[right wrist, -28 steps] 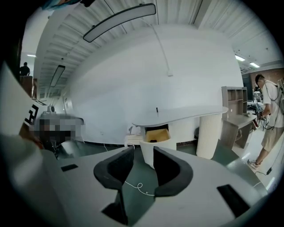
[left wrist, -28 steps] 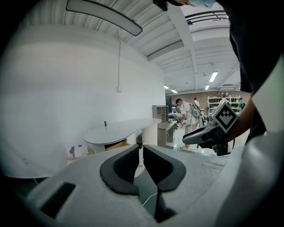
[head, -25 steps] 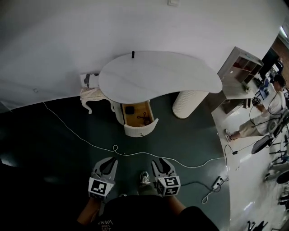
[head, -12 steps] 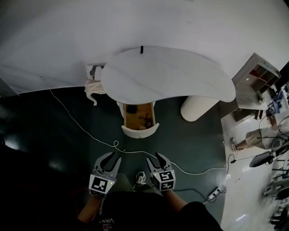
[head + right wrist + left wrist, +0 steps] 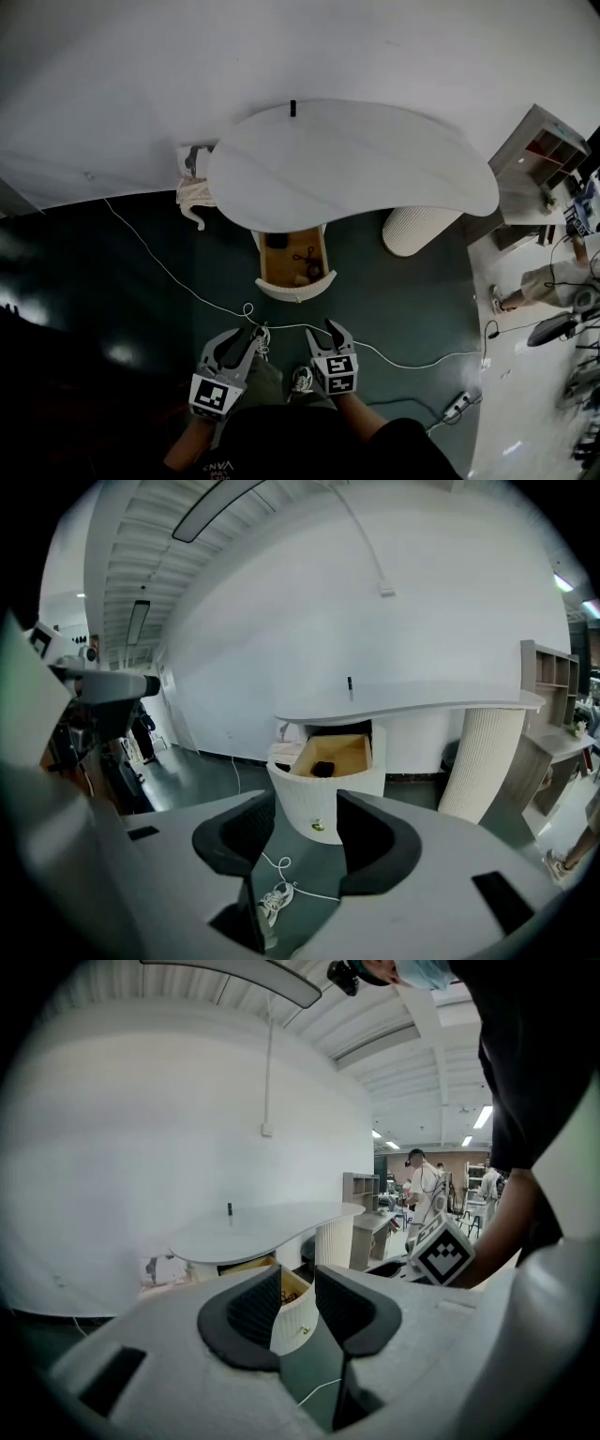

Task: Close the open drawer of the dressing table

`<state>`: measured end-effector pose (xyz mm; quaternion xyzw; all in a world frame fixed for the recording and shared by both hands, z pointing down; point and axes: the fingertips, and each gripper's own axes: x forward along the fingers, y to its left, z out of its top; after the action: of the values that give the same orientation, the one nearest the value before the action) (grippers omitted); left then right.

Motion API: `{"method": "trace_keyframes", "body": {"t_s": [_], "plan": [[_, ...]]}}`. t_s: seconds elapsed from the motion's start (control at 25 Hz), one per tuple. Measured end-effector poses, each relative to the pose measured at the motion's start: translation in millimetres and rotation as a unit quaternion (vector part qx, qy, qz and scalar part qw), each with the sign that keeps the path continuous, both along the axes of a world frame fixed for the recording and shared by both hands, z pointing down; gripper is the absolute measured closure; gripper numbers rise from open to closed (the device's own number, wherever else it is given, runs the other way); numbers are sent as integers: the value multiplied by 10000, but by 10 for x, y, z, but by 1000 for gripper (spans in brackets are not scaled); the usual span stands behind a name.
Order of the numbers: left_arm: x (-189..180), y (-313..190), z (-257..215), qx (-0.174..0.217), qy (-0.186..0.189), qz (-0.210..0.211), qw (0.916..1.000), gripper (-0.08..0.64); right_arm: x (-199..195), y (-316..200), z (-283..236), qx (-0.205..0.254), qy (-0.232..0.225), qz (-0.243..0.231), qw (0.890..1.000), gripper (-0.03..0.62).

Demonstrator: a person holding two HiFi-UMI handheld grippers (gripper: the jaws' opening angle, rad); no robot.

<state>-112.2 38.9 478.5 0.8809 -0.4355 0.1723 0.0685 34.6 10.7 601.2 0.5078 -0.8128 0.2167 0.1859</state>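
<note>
The white dressing table [image 5: 347, 169] stands against the wall. Its drawer [image 5: 297, 292] is pulled out from under the top, with a wooden inside, a curved white front and a small brass knob. A black item and a dark scissor-like thing lie in it. My left gripper [image 5: 239, 339] and right gripper [image 5: 323, 336] hover side by side over the dark floor, a short way in front of the drawer. Both stand open with nothing between the pads. The left gripper [image 5: 297, 1283] frames the drawer front [image 5: 292, 1321]. Between the right gripper's [image 5: 306, 799] pads I see the drawer [image 5: 323, 785] straight ahead.
A white cable [image 5: 187, 286] loops across the floor just before the drawer. A ribbed white column [image 5: 417, 230] holds up the table's right end. A beige cloth-draped piece [image 5: 192, 192] sits at its left. A shelf unit [image 5: 548, 141], a power strip [image 5: 457, 405] and a person [image 5: 548, 281] are at the right.
Both grippers have moved forward toward the drawer, crossing up to the cable loop. The table and drawer now sit nearer and lower in the head view.
</note>
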Motion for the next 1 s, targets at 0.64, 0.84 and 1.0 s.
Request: {"method": "trace_keyframes", "body": {"t_s": [0.64,0.84,1.0], "plan": [[-300,-630,316,-631,-99,316,9975,454,-225,-717,833,-577,259,498,9968,364],[-321,-841,377,-674,-118,441,9967,453,-266,-871,897,-560,222,593,9964,359],[-248,-981,412,-742,-75,580,9955,453,-269,-992,909,-605,223,593,9962,360]]}}
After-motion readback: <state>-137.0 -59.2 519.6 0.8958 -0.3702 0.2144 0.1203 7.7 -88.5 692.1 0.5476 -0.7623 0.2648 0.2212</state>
